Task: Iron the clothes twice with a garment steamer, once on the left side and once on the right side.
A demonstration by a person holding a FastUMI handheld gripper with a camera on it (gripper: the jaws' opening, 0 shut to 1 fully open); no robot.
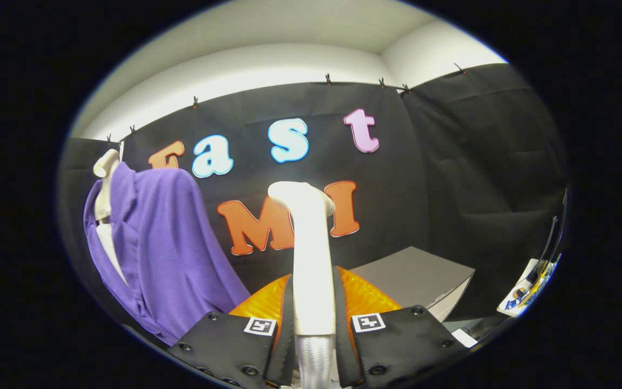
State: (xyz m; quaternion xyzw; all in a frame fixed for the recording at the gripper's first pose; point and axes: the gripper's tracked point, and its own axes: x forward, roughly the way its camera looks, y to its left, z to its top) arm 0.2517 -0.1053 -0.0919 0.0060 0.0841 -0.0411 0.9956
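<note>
Black cloth hangs as the booth's wall [451, 178], clipped along its top edge under a pale upper wall and ceiling [289, 48]. Against that backdrop, the gripper [313, 324] shows at the bottom of the view with its two fingers closed in on the handle of the garment steamer [311, 254], one finger pressing on each side of it, so the tool is holding the steamer. A square black-and-white marker sits on each finger, just either side of the handle. The steamer's pale handle rises straight up from between the fingers and ends in a wider, rounded head that tilts a little toward the right. Below the fingers' grip, a ribbed silvery hose [315, 359] runs down from the handle's base. Beyond the fingers, behind the handle, a ridged orange piece [362, 297] shows on both sides; what it belongs to cannot be told. Further out and to the left, well apart from the steamer's head, the purple garment [165, 248] hangs draped on a pale stand [107, 183] whose curved top pokes out above the collar; the fabric falls in folds, with a white strip showing at its open front. To the right and beyond the fingers stands a grey box [419, 278] against the cloth. At the far right, a small white thing with blue and yellow bits [527, 294] is too blurred to identify.
</note>
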